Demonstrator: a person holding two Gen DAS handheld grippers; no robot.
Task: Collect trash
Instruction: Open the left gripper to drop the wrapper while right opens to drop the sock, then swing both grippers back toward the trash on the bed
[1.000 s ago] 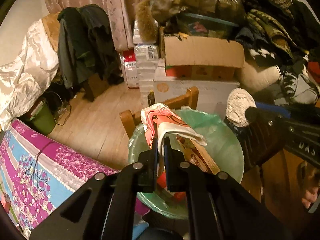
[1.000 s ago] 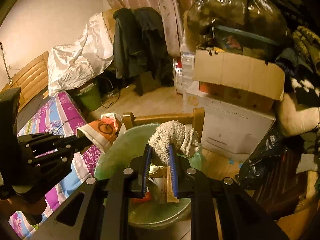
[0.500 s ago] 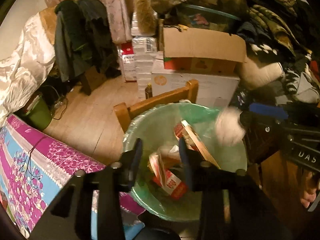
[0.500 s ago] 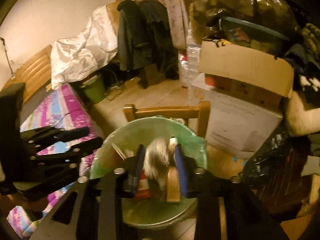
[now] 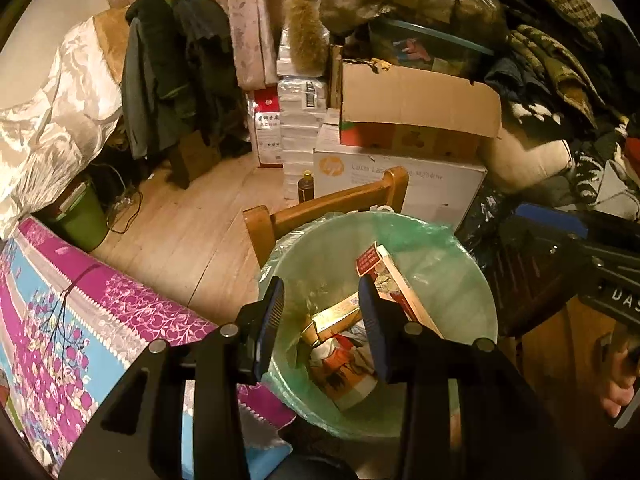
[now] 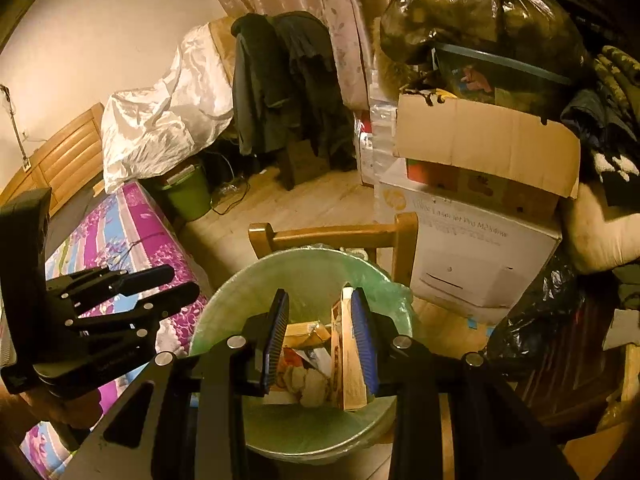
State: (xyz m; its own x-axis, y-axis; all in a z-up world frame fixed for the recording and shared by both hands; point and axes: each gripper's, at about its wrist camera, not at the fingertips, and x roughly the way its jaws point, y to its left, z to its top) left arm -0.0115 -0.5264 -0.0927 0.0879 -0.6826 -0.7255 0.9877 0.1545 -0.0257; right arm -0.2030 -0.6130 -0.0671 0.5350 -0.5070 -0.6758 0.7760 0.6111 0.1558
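In the left wrist view, the left gripper (image 5: pixel 322 322) hangs above the trash bin (image 5: pixel 472 280), its two blue-padded fingers (image 5: pixel 271 316) spread wide with nothing between them. The bin is lined with a pale green bag and sits on a wooden chair (image 5: pixel 324 206). Inside the bin lie a red and white wrapper (image 5: pixel 344 364), a flat cardboard box (image 5: pixel 390 280) leaning against the bin's far right wall, and a yellowish packet (image 5: pixel 336 316) near the middle. Behind the bin stands a white printer carton (image 5: pixel 400 176) with a brown cardboard box (image 5: pixel 416 100) on top. Left of the bin lies a purple flowered cloth (image 5: pixel 80 320). The right gripper (image 5: pixel 580 260) shows at the bin's right side; its opening cannot be told here.

In the right wrist view, the right gripper (image 6: pixel 320 334) hovers over the same bin (image 6: pixel 240 292), fingers (image 6: pixel 276 336) well apart and empty. Below them in the bin rest the upright cardboard box (image 6: pixel 348 364), the wrapper (image 6: pixel 296 360) and a pale fluffy wad (image 6: pixel 314 386). The left gripper (image 6: pixel 164 286) is at the bin's left, above the flowered cloth (image 6: pixel 132 232).
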